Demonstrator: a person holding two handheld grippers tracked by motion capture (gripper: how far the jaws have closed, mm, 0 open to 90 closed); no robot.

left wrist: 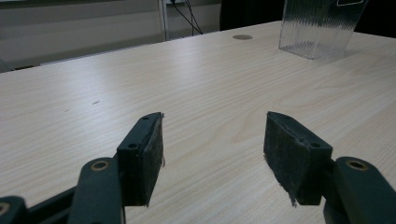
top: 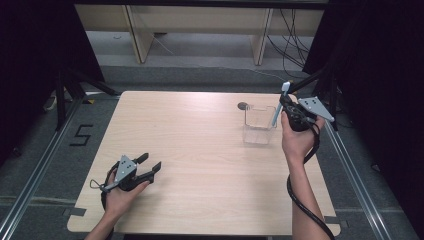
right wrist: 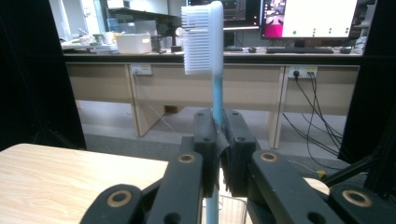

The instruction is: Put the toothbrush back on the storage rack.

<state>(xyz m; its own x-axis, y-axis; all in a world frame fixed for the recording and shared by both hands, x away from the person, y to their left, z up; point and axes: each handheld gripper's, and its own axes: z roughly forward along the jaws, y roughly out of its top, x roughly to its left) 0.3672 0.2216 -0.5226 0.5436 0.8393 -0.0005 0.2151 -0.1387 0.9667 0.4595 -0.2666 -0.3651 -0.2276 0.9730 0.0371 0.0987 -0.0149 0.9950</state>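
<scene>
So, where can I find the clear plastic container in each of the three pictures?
High view: clear plastic container at the table's far right, beside the right gripper.
Left gripper view: top right corner, standing on the table.
Right gripper view: a sliver at the bottom edge, under the shut jaws.
Shared landmark: the wooden table.

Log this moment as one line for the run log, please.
right gripper: shut on toothbrush, upright over clear container | left gripper: open, empty, low over table
</scene>
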